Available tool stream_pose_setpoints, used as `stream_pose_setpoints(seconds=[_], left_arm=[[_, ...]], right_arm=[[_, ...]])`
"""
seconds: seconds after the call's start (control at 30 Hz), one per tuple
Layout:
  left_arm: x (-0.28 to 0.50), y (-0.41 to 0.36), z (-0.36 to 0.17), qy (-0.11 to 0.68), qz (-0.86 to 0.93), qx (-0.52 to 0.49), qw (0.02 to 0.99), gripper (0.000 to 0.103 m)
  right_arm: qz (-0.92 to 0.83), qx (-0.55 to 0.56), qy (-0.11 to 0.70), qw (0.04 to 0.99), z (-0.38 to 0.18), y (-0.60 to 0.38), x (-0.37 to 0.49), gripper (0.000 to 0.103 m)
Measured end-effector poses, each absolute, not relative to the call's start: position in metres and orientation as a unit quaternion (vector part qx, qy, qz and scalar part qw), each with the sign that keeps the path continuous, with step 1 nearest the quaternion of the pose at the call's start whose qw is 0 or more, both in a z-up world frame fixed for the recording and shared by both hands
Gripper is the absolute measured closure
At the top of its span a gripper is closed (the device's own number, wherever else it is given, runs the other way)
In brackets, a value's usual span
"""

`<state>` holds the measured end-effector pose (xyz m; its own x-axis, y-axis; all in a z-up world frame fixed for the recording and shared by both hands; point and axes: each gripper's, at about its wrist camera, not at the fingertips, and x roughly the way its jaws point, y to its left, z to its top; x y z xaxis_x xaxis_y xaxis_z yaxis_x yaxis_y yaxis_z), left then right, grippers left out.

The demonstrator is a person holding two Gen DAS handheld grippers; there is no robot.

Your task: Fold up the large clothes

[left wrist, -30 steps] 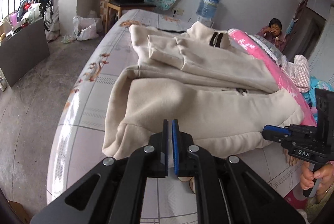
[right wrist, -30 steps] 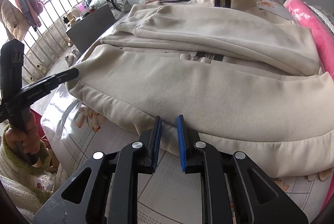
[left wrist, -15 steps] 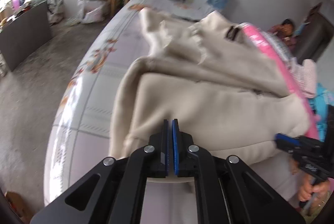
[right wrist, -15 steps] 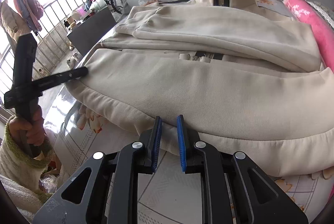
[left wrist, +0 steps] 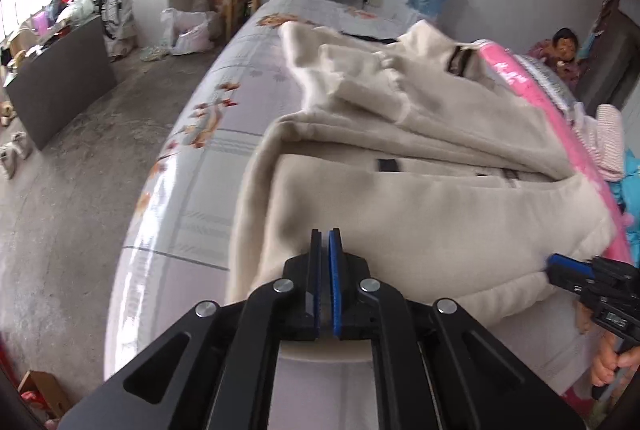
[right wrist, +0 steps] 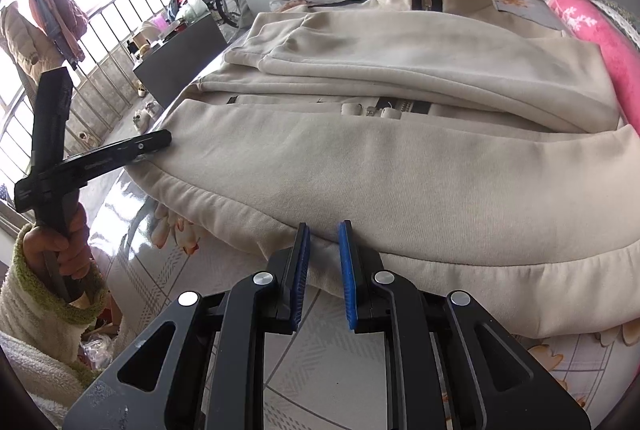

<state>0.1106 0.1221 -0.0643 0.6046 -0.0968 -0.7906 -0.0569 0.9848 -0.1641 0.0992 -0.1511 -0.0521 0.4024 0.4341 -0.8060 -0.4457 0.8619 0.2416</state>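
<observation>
Cream fleece zip jacket (right wrist: 400, 165), sleeves folded across, on floral bed (right wrist: 320, 358); left gripper (left wrist: 325, 250) clamps its hem corner, right gripper (right wrist: 324, 258) pinches hem; far collar half hidden

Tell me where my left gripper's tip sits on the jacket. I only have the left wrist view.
Observer: Seen from the right wrist, the left gripper has its tip at the cream jacket's near hem corner, by the edge of the flowered surface.
Operator: Report the right gripper.
Observer: The right gripper is on the near hem, with cloth showing between its pads. I cannot tell whether they pinch it.
Operator: Check my left hand.
Observer: The left hand is wrapped around the handle. Its fleecy cream sleeve has a green cuff.
</observation>
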Motion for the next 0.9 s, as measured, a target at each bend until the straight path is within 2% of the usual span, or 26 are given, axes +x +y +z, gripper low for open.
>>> stream_pose_setpoints(seconds=[0.17, 0.3, 0.47, 0.57, 0.73, 0.83, 0.87, 0.9], left_arm=[[0.099, 0.148, -0.047, 0.423, 0.026, -0.126, 0.897, 0.099], [0.086, 0.120, -0.031, 0.396, -0.049, -0.132, 0.908, 0.099], [0.102, 0.048, -0.056, 0.442, -0.074, -0.019, 0.894, 0.098], [0.104, 0.038, -0.063, 0.445, -0.058, 0.005, 0.894, 0.099], [0.109, 0.042, -0.062, 0.451, -0.061, -0.002, 0.891, 0.099], [0.108, 0.042, -0.063, 0.450, -0.060, -0.001, 0.891, 0.099], [0.108, 0.043, -0.063, 0.449, -0.059, -0.002, 0.892, 0.099], [0.108, 0.043, -0.063, 0.448, -0.059, -0.003, 0.892, 0.098]], right_arm=[[0.266, 0.006, 0.478, 0.837, -0.053, -0.155, 0.099, 0.088], [0.272, 0.032, 0.483, 0.832, -0.054, -0.161, 0.102, 0.088], [0.271, 0.061, 0.481, 0.832, -0.044, -0.172, 0.102, 0.086], [0.233, 0.054, 0.446, 0.862, -0.023, -0.199, 0.098, 0.079], [0.110, 0.074, 0.430, 0.893, -0.013, -0.282, 0.110, 0.079], [0.022, 0.069, 0.437, 0.896, -0.025, -0.322, 0.116, 0.080], [0.000, 0.067, 0.448, 0.892, -0.033, -0.331, 0.117, 0.087], [0.001, 0.077, 0.456, 0.886, -0.039, -0.339, 0.118, 0.087]])
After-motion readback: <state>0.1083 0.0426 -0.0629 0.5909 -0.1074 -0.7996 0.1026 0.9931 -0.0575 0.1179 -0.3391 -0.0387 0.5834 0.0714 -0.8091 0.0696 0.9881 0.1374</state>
